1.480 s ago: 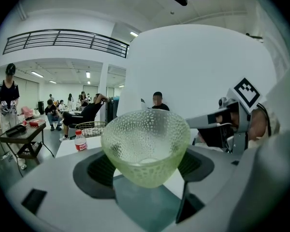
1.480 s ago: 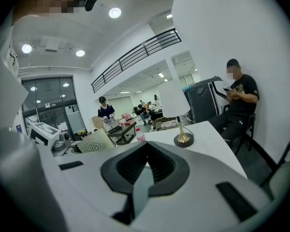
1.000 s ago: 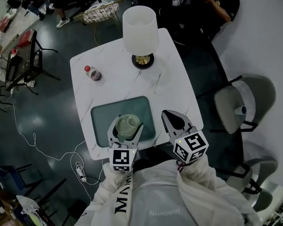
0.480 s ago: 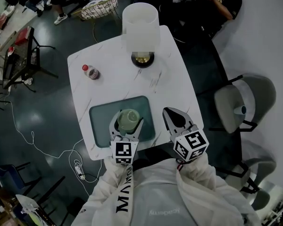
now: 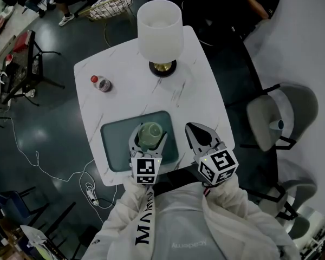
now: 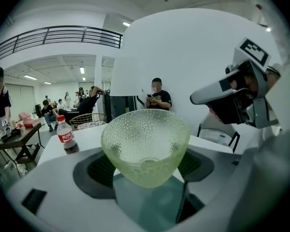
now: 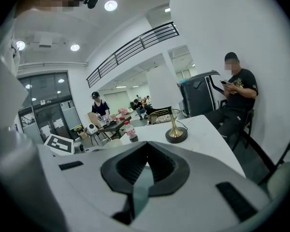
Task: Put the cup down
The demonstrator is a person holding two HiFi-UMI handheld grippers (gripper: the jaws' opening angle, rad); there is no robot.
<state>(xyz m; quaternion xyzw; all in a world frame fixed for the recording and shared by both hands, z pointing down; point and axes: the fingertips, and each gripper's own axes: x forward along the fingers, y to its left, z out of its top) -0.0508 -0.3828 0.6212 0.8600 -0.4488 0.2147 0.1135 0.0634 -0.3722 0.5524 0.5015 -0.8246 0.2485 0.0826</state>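
Your left gripper (image 5: 149, 138) pinches the green cup (image 5: 150, 131) by its sides. The cup is upright over the right half of the mat (image 5: 116, 145); whether it touches the mat is unclear. Your right gripper (image 5: 199, 133) has its jaws pressed together, empty, just off the mat's right edge. A bottle (image 5: 100, 83) stands beyond the mat's far-left corner. A lamp (image 5: 160, 31) stands well beyond its far edge.

Reading off the person's top (image 5: 190, 227): white letters "MA" run down a black stripe (image 5: 143, 227), and an upside-down word looks like "Academy". The bottle (image 6: 66, 135) has a red label, script too small to read.
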